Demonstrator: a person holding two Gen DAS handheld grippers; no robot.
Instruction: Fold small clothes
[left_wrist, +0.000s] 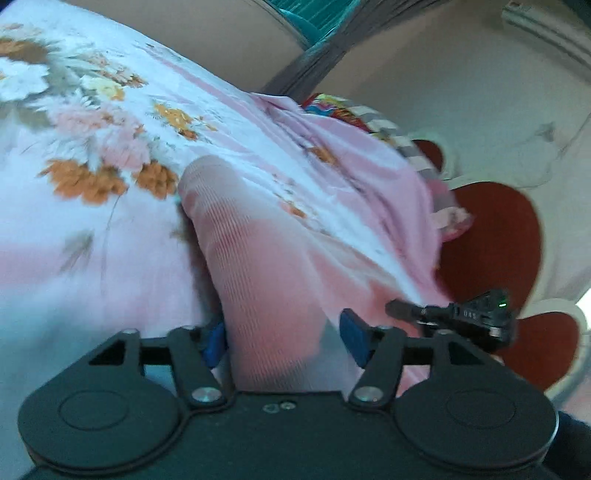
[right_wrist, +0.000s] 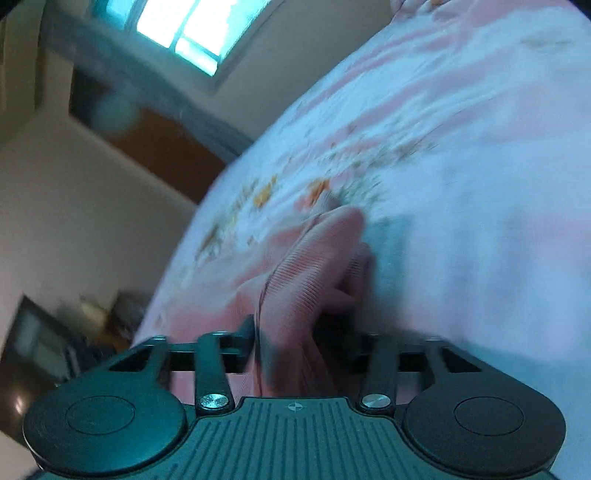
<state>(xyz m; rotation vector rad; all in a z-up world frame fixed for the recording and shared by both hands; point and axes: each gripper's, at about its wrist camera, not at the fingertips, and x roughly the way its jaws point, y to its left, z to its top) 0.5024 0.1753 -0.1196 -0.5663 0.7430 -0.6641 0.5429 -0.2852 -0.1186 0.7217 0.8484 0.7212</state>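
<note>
1. The left tool (left_wrist: 282, 341) stands with its blue pads (left_wrist: 354, 341) parted. A pink ribbed garment (left_wrist: 258, 258) runs between them; the right-hand pad sits clear of the cloth, and the left-hand pad is right against it, though blur hides whether it presses.
2. The right tool (right_wrist: 301, 343) also has its jaws apart, with the same kind of pink ribbed cloth (right_wrist: 306, 266) lying in the gap. Whether either pad grips it I cannot tell; the picture is smeared.
3. The garment lies on the bed (left_wrist: 92, 229), stretched away from each tool across a pale pink sheet printed with orange and white flowers (left_wrist: 85, 181).
4. Past the garment, at the bed's far edge, bunched colourful cloth (left_wrist: 343, 110) lies in a heap.
5. Beyond that edge a red and white mat (left_wrist: 491, 236) covers the floor.
6. In the right wrist view, a bright window (right_wrist: 192, 26) shows above the bed's edge, with a brown door (right_wrist: 166, 155) below it.
</note>
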